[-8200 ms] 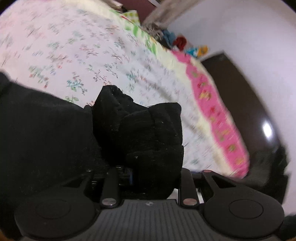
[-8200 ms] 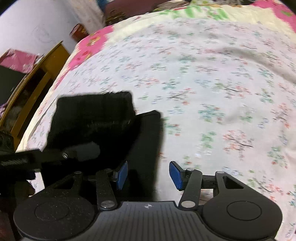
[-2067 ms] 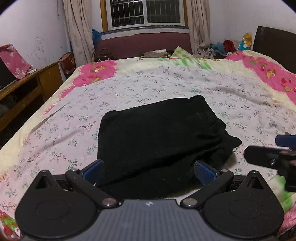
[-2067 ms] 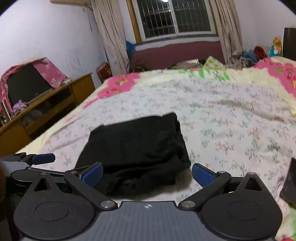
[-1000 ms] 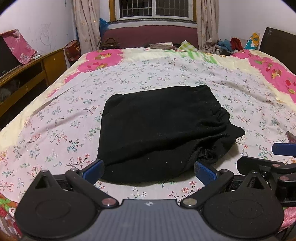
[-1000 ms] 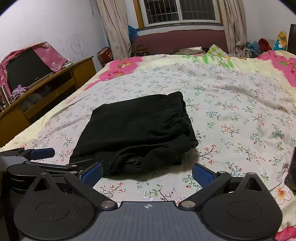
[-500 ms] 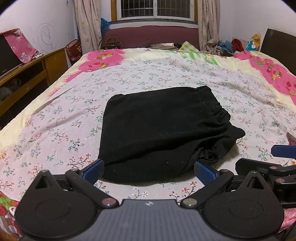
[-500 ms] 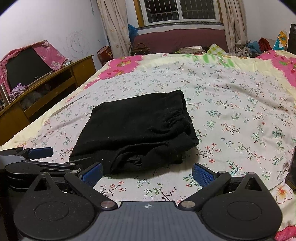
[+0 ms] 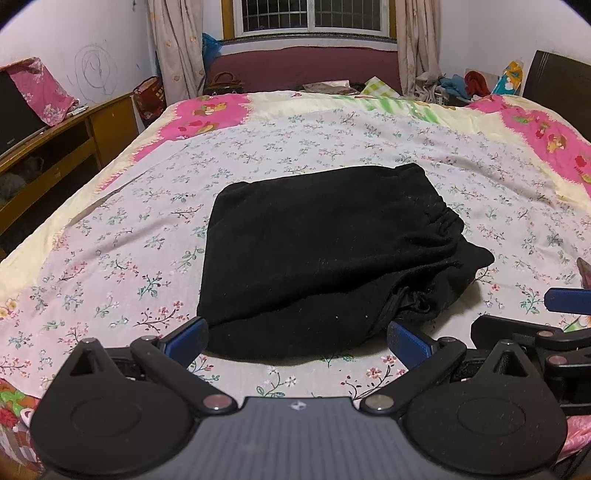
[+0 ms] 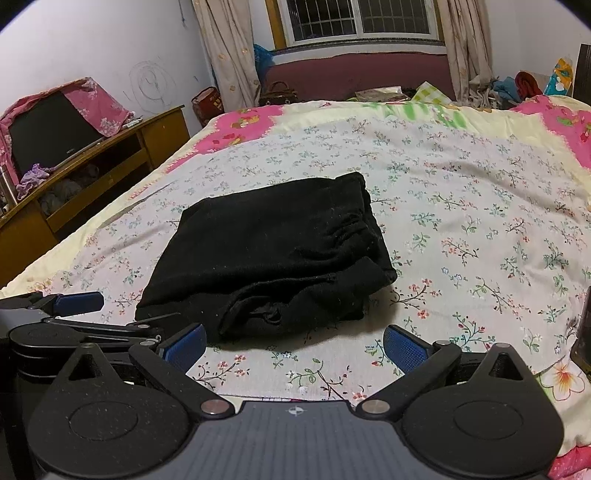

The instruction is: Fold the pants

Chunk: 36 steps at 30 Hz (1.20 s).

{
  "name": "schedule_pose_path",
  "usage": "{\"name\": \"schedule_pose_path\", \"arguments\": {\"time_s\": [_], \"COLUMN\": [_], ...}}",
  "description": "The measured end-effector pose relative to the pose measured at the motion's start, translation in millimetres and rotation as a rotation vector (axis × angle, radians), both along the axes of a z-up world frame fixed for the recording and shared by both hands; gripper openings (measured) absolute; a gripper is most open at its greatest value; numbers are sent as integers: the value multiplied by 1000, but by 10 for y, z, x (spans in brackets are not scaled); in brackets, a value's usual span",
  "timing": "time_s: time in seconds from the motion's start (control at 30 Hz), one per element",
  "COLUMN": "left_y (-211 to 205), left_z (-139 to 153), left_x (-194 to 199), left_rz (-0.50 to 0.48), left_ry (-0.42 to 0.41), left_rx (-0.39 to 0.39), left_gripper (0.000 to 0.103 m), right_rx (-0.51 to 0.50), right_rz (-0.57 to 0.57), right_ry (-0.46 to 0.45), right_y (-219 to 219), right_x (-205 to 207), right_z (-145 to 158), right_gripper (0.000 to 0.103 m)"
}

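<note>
The black pants [image 9: 325,254] lie folded into a compact, roughly square bundle on the flowered bedspread [image 9: 110,236]. In the right wrist view the same pants [image 10: 266,254] show loose layered edges along their near side. My left gripper [image 9: 297,341] hovers open just short of the bundle's near edge, nothing between its blue pads. My right gripper [image 10: 293,349] is open too, held back from the near right corner and empty. Each gripper shows at the edge of the other's view.
A wooden cabinet [image 10: 92,162] with a dark screen under pink cloth [image 10: 48,129] lines the bed's left side. Piled clothes [image 9: 469,85] sit at the far right near the curtained window [image 9: 314,16]. A dark headboard [image 9: 561,88] stands at right.
Both grippers let go of the pants and drew back toward the bed's near edge; over the last second the view has hardly shifted. The bundle lies still.
</note>
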State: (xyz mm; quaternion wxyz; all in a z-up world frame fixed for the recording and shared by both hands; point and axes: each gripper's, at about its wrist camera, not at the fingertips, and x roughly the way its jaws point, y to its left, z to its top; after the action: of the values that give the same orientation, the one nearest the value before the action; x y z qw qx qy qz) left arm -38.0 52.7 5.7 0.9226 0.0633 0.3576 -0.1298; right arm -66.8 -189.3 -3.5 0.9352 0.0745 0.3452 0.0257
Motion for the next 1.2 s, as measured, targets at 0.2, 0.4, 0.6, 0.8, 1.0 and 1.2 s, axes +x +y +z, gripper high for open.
{"name": "schedule_pose_path", "arguments": {"time_s": [0.2, 0.4, 0.6, 0.8, 1.0, 1.2], "left_y": [5, 15, 19, 7, 24, 57], "left_z": [-19, -26, -44, -99, -162, -231], "left_x": [1, -6, 3, 17, 39, 64], "left_rz": [9, 19, 25, 32, 46, 69], "left_ry": [1, -1, 5, 19, 55, 106], "left_rx": [4, 10, 19, 48, 72, 80], "left_gripper": [103, 103, 103, 103, 103, 103], "right_rx": [-5, -8, -15, -28, -45, -55], "right_rz": [2, 9, 10, 16, 27, 40], "right_ry": [5, 10, 13, 31, 46, 54], "right_y": [20, 40, 59, 83, 131, 214], "right_x": [5, 8, 13, 46, 64, 87], "right_z": [-4, -25, -46, -97, -144, -166], "right_gripper": [92, 92, 92, 92, 92, 92]}}
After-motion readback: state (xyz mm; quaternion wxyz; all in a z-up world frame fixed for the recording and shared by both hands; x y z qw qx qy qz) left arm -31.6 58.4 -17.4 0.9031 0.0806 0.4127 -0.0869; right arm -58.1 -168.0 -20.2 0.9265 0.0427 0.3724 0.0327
